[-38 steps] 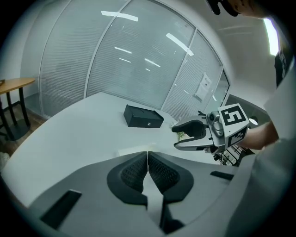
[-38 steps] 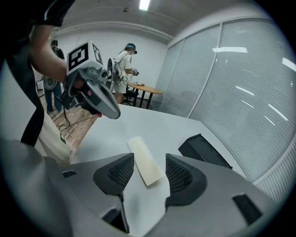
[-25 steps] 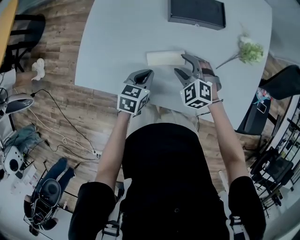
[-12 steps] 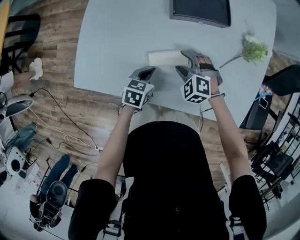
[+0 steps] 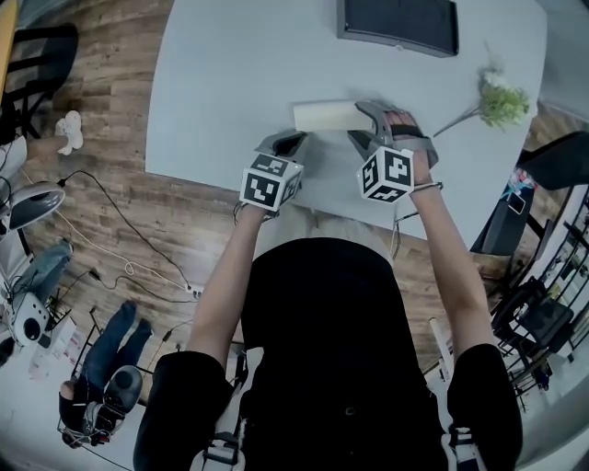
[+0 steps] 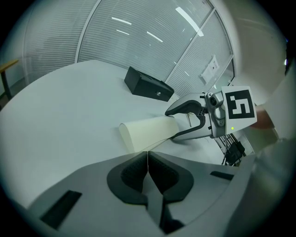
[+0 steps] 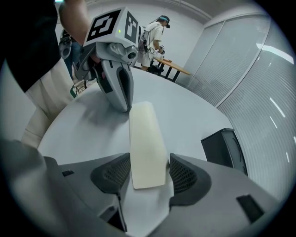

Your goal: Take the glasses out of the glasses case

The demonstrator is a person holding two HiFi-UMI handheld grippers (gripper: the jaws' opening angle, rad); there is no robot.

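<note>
A cream glasses case (image 5: pixel 327 115) lies closed on the pale table (image 5: pixel 230 83). My right gripper (image 5: pixel 368 124) straddles its right end. In the right gripper view the case (image 7: pixel 145 143) runs between the two pads, and the jaws of the right gripper (image 7: pixel 149 173) are closing without visibly pressing on it. My left gripper (image 5: pixel 290 140) is shut and empty, its tips close by the case's left end. The left gripper view shows the shut tips of the left gripper (image 6: pixel 148 152) just short of the case (image 6: pixel 148 132), and the right gripper (image 6: pixel 185 118) beyond it.
A black box (image 5: pixel 398 23) sits at the table's far side. A flower sprig (image 5: pixel 497 99) lies at the right. The table's near edge is right below the grippers. Chairs and cables are on the wood floor around. A person (image 7: pixel 155 37) stands far behind.
Both grippers have come down toward the table. The right jaws now sit around the case's right end, and the left tips are closer to its left end.
</note>
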